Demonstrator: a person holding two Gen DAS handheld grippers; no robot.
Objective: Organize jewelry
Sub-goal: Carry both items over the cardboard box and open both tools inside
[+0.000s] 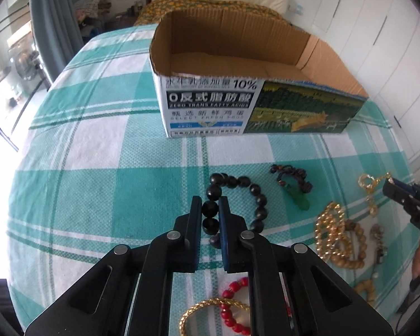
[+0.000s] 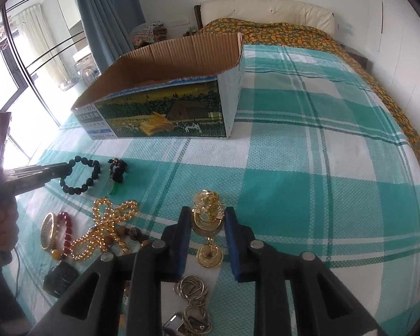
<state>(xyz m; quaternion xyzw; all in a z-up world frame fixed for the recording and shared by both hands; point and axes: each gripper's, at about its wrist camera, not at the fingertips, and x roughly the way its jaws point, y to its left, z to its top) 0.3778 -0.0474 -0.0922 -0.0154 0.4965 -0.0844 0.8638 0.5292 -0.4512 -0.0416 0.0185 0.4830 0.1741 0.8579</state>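
Left gripper point(image 1: 210, 208) pinching black bead bracelet point(image 1: 238, 193) on the bed point(image 1: 98, 190), cardboard box point(image 1: 254, 64) sitting open at 12 o'clock. Right gripper point(image 2: 207, 221) clamping gold pendant necklace point(image 2: 208, 224); bare checked cover stretching toward 2 o'clock edge.

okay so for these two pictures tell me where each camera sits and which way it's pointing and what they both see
Left wrist: sits on the left gripper, looking forward and down along its fingers at the black bead bracelet they clamp, cardboard box beyond; the right gripper and a hand show at the right edge.
Right wrist: sits on the right gripper, looking down at the gold necklace between its fingers; the left gripper and a hand show at the left edge.
Shared: box, black bracelet, gold bead strand, checked cloth.
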